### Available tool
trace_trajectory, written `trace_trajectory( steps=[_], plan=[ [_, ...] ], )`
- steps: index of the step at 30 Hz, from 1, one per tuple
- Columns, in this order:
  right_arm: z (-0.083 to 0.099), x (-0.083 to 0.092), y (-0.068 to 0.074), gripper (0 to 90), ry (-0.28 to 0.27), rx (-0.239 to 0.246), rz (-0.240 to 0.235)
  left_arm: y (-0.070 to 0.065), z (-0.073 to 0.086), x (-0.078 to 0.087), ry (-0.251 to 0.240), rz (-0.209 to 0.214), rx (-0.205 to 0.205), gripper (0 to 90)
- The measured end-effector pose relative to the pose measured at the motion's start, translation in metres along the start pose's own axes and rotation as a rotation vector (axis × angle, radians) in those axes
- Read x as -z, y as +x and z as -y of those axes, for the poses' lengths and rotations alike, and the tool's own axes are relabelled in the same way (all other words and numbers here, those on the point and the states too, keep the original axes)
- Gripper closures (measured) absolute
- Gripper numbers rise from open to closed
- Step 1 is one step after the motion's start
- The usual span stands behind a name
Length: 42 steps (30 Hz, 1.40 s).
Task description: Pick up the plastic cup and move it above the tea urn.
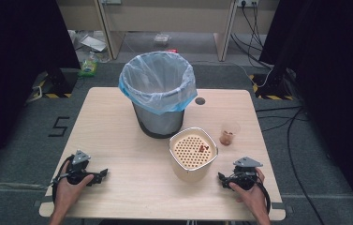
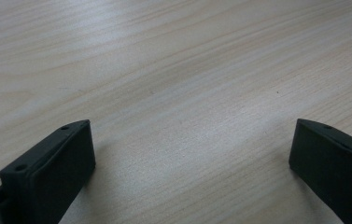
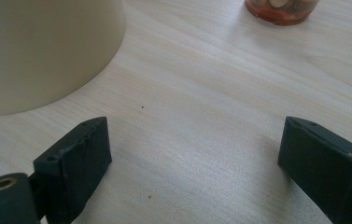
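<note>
Your right tool [image 1: 223, 178] rests low at the lower right of the high view, jaws spread and empty; the left tool [image 1: 100, 175] likewise at lower left. The cream strainer container [image 1: 193, 154] sits just beside the right tool, the small cup [image 1: 228, 133] beyond. Approach level, squaring the jaws on its wall; bare counter [image 1: 127, 154] lies leftward, the bin [image 1: 158, 93] behind.

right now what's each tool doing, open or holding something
Left tool: open, nothing between its jaws, just bare table.
Right tool: open, holding nothing, with the cream container and the small cup ahead of it.
</note>
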State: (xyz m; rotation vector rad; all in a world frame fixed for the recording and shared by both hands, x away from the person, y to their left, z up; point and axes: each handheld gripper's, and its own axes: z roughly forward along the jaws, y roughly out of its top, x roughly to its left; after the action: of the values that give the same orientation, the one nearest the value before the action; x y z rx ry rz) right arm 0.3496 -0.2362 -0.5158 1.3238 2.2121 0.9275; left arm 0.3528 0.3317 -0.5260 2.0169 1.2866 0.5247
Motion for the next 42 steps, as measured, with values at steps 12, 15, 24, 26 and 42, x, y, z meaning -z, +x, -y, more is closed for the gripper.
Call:
trace_trajectory(
  steps=[12,15,24,26,42],
  plan=[
    [-0.005,0.013,-0.010,20.2,-0.055,-0.033,0.023,0.000,0.000,0.000,0.000,0.000,0.000,0.0],
    [-0.009,0.017,-0.012,21.0,-0.060,-0.042,0.033,0.000,0.000,0.000,0.000,0.000,0.000,0.0],
    [-0.033,0.032,-0.026,25.1,-0.094,-0.008,0.080,0.000,0.000,0.000,0.000,0.000,0.000,0.0],
    [-0.042,0.035,-0.030,26.0,-0.105,-0.018,0.090,0.000,0.000,0.000,0.000,0.000,0.000,0.0],
    [-0.098,0.036,-0.060,45.6,-0.153,-0.037,0.117,0.000,0.000,0.000,-0.001,0.000,0.001,0.0]
  ],
)
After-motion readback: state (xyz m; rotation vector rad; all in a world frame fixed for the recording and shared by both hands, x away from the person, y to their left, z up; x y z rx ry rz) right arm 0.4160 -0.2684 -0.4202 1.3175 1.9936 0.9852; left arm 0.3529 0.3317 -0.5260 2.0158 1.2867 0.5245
